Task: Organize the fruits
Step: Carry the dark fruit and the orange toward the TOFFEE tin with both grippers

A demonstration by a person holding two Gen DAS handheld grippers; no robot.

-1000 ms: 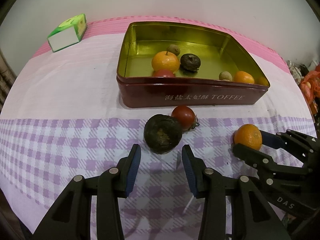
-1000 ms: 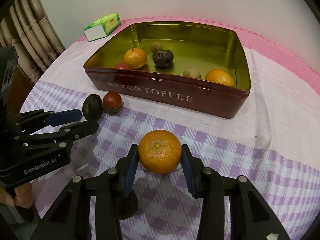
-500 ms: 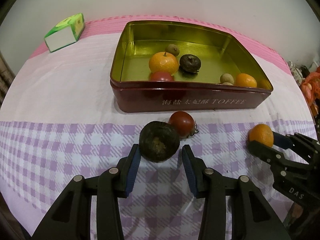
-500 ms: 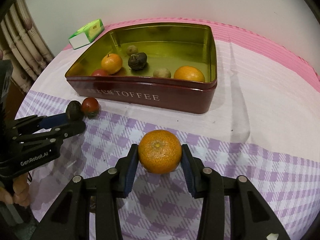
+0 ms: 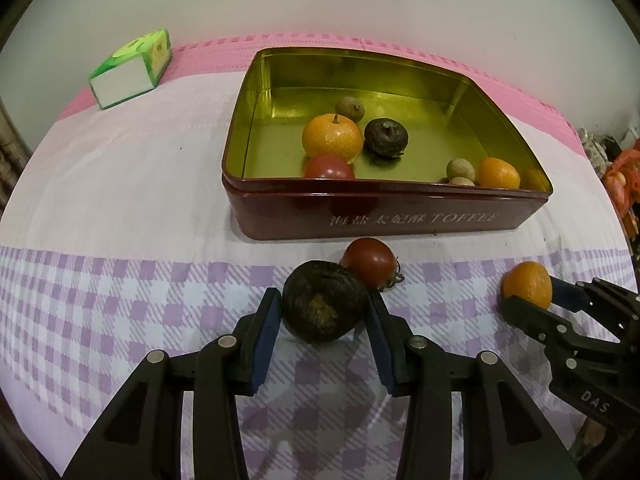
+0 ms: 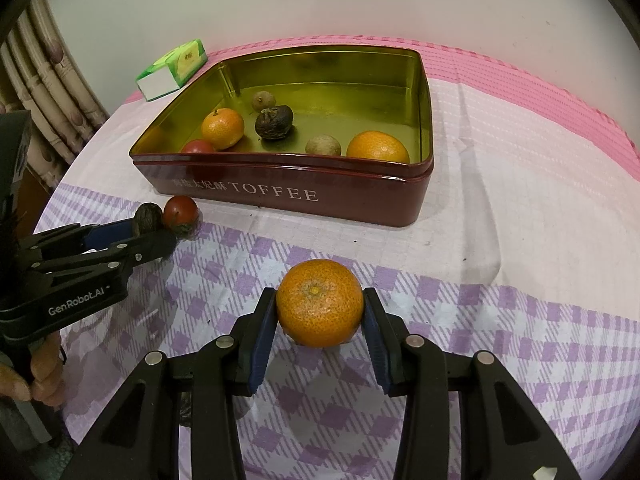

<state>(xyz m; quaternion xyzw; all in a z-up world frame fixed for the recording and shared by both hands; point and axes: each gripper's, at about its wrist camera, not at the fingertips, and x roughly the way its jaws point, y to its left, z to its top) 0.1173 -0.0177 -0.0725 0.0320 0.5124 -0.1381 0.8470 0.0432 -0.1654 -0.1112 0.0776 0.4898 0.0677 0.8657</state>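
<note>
A dark wrinkled fruit (image 5: 322, 306) lies on the checked cloth between the blue pads of my left gripper (image 5: 322, 300), which stand close against both its sides. A red tomato (image 5: 368, 262) touches it just behind. My right gripper (image 6: 320, 300) is shut on an orange (image 6: 320, 304) just over the cloth; in the left wrist view this orange (image 5: 527, 283) is at the far right. The red toffee tin (image 6: 280, 176) stands behind with several fruits inside: oranges, a tomato, a dark fruit and small brown ones. In the right wrist view the left gripper (image 6: 152, 228) is at the left.
A green and white box (image 5: 132, 68) lies at the table's far left corner by the wall. A curtain (image 6: 52, 80) hangs left of the table. A person's hand (image 6: 40, 376) holds the left gripper's handle. Reddish bags (image 5: 620, 184) lie off the right edge.
My left gripper has moved forward, so the dark fruit now sits between its fingers instead of ahead of them. The right gripper has shifted rightward with the orange still in it.
</note>
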